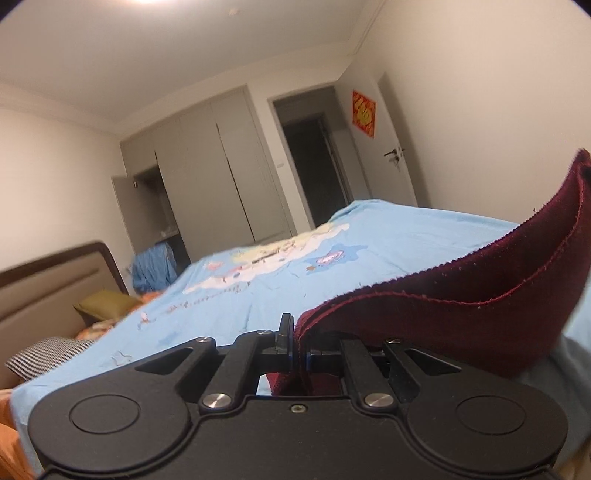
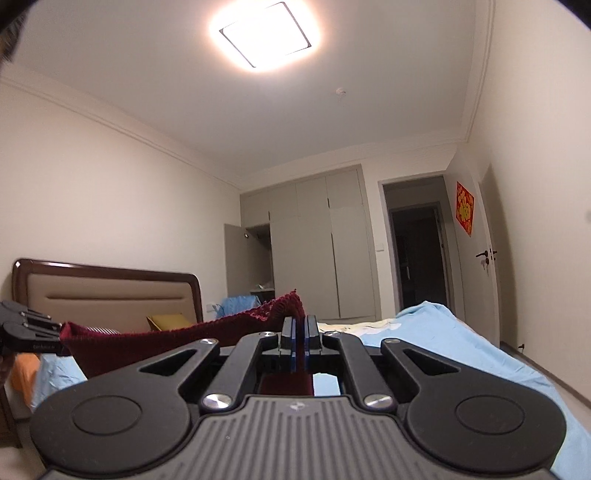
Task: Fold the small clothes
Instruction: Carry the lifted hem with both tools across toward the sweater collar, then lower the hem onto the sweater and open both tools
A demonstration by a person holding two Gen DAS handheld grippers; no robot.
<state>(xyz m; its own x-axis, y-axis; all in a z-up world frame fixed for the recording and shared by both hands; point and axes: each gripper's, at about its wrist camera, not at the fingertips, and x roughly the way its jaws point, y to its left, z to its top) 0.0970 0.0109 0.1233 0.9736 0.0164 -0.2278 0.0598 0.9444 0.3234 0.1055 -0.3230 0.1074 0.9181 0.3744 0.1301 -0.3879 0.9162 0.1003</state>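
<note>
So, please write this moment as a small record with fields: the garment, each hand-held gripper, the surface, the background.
garment: dark red knit garment, lifted above the bed, stretched between both grippers
left hand-held gripper: shut on one edge of the garment
right hand-held gripper: shut on the other edge
surface: bed with light blue printed cover
background: grey wardrobe, one door open; ceiling lamp lit

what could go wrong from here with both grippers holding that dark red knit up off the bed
The left gripper and right gripper each pinch only a thin edge of the dark red knit garment, so it might slip free. It sags between them above the blue bedsheet, so the fold may land uneven.
</note>
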